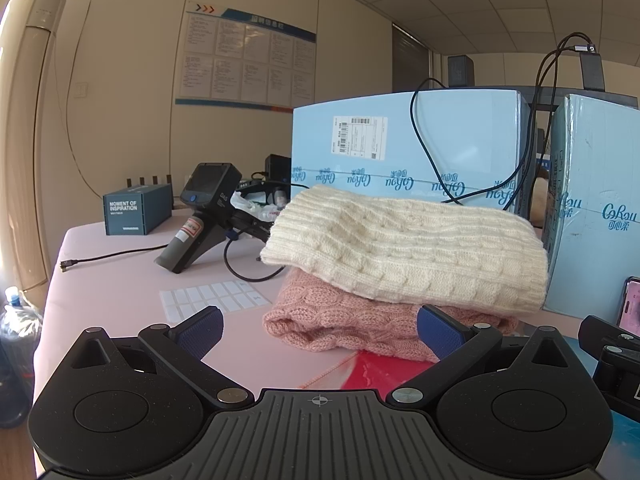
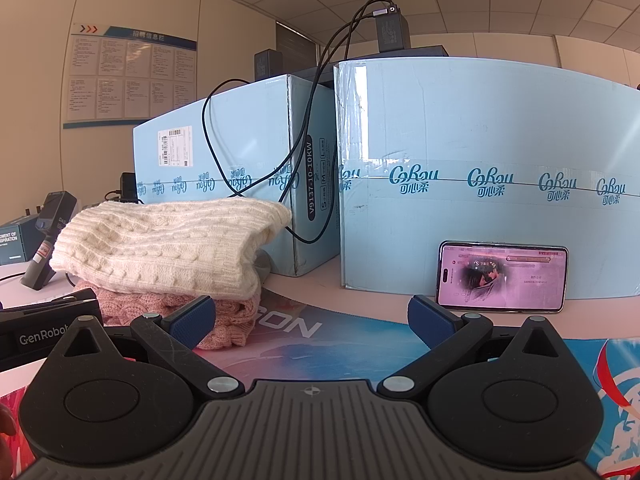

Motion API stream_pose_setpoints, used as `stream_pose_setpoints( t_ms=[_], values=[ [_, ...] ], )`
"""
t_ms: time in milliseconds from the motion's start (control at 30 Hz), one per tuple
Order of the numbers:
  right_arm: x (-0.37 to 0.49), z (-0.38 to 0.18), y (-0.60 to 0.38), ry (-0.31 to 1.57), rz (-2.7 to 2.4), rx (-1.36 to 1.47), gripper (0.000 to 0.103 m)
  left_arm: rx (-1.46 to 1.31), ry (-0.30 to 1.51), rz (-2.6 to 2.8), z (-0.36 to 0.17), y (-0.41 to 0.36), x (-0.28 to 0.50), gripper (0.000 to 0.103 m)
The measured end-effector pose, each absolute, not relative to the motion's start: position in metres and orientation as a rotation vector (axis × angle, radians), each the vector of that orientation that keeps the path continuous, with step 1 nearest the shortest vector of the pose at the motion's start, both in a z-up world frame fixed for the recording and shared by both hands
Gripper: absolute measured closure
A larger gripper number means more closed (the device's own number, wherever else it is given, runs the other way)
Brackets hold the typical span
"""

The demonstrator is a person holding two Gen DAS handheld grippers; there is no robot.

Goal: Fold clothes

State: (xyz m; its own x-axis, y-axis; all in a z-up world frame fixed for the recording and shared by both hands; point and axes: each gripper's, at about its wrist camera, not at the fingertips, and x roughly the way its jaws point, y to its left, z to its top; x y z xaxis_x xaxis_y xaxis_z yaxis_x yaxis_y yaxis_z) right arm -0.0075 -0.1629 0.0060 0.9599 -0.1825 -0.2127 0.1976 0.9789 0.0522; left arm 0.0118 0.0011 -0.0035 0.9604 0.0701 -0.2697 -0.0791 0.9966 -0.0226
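**Two folded knits stacked, both tools empty**

On the pink tabletop [image 1: 120, 280], in front of the pale blue boxes [image 2: 480, 152], a cream sweater [image 1: 400, 248] is seen folded and laid on top of a folded pink sweater [image 1: 344, 320]. The stack appears finished, so any remaining step is judged to be a light squaring of edges; the upper knit is best pressed flat, not dragged, so the pile is not skewed. The left tool [image 1: 318, 330] is held spread wide and empty, just short of the pink sweater. The right tool [image 2: 312, 318] is likewise spread, nothing gripped.
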Motion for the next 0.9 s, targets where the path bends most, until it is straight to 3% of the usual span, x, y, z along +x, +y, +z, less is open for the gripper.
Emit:
stream_pose_setpoints(
  t_ms=[900],
  values=[
    [-0.0061, 0.0049, -0.1659, 0.223, -0.199, 0.089, 0.000, -0.030, 0.262, 0.076, -0.0026, 0.0004, 0.0098, 0.000]
  ],
)
